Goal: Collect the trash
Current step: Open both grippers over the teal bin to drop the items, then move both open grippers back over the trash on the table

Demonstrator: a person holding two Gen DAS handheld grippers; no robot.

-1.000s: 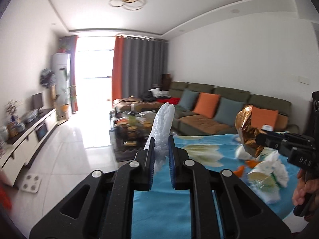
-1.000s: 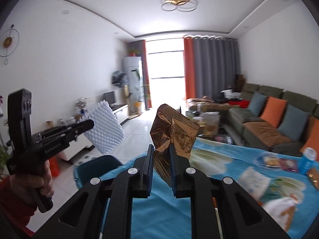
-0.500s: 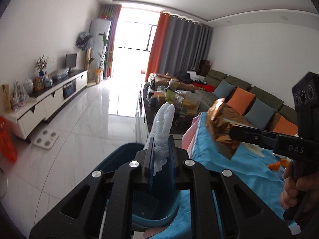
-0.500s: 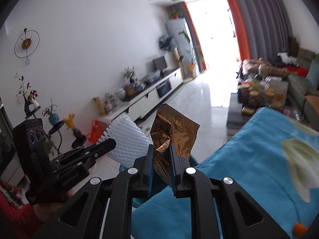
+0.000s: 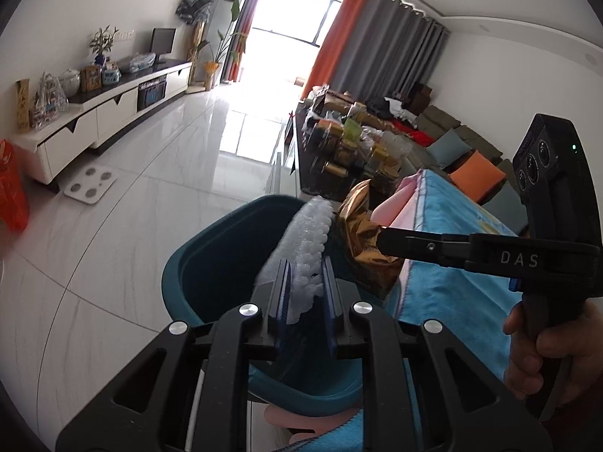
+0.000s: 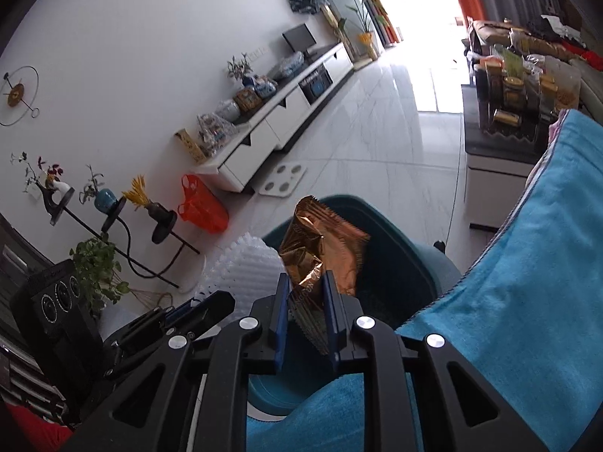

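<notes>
A glossy white tiled floor (image 5: pixel 158 196) runs the length of a living room toward a bright window. Standing on it in the foreground is a dark teal bin (image 5: pixel 211 260), just beside a table covered by a bright blue cloth (image 6: pixel 527 263) with a pink layer showing at its edge. Farther back, a flat white bathroom scale (image 5: pixel 90 184) lies on the tiles near a long white TV cabinet (image 5: pixel 98 116). An orange plastic bag (image 6: pixel 201 207) sits on the floor by the cabinet's near end. A dark coffee table (image 6: pixel 501 143) crowded with jars stands beyond the blue cloth.
</notes>
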